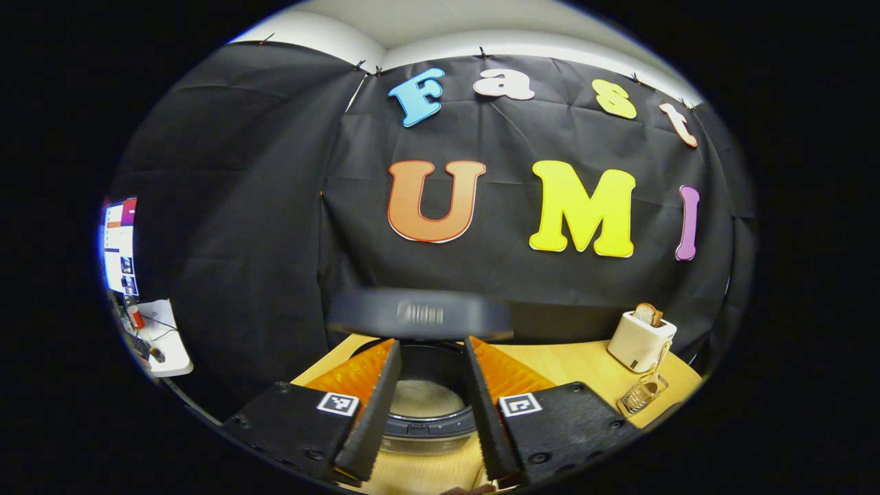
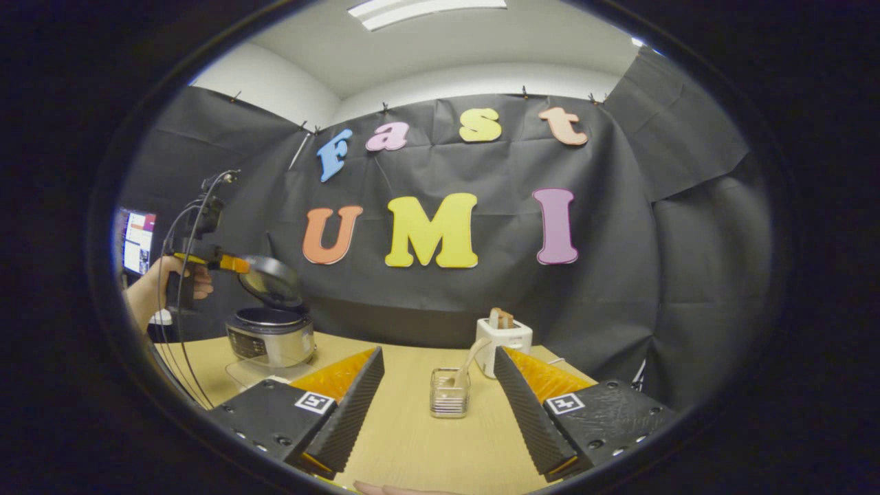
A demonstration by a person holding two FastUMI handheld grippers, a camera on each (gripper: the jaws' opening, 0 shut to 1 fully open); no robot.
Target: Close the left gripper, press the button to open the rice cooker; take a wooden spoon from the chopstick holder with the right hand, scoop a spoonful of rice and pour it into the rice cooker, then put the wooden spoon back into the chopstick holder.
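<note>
Your left gripper (image 1: 430, 412) hangs just above the rice cooker (image 1: 427, 405) with its fingers (image 1: 375, 405) parted by a narrow gap, pinching nothing. Between them you look straight down into the pot, where pale rice shows at the bottom. The cooker's lid (image 1: 419, 314) stands raised behind the pot and looks blurred. Off to the right on the wooden table (image 1: 577, 368) sit a white toaster (image 1: 641, 338) with a slice of bread in it and, just in front of it, the clear chopstick holder (image 1: 639, 395) with the wooden spoon (image 1: 661, 357) leaning out of it.

Your right gripper (image 2: 436, 405) has its fingers spread wide and empty, low over the table (image 2: 412, 440). Between them, farther off, stands the chopstick holder (image 2: 449, 393), and the wooden spoon (image 2: 467, 361) rests in it, tilted toward the toaster (image 2: 505, 340) just behind. Far to the left in the right gripper view, the rice cooker (image 2: 269, 337) stands open with its lid (image 2: 271, 280) tilted up, and your hand (image 2: 180, 278) holds the left gripper (image 2: 234, 264) up beside that lid. A lit screen (image 2: 139, 240) shows behind the hand.
</note>
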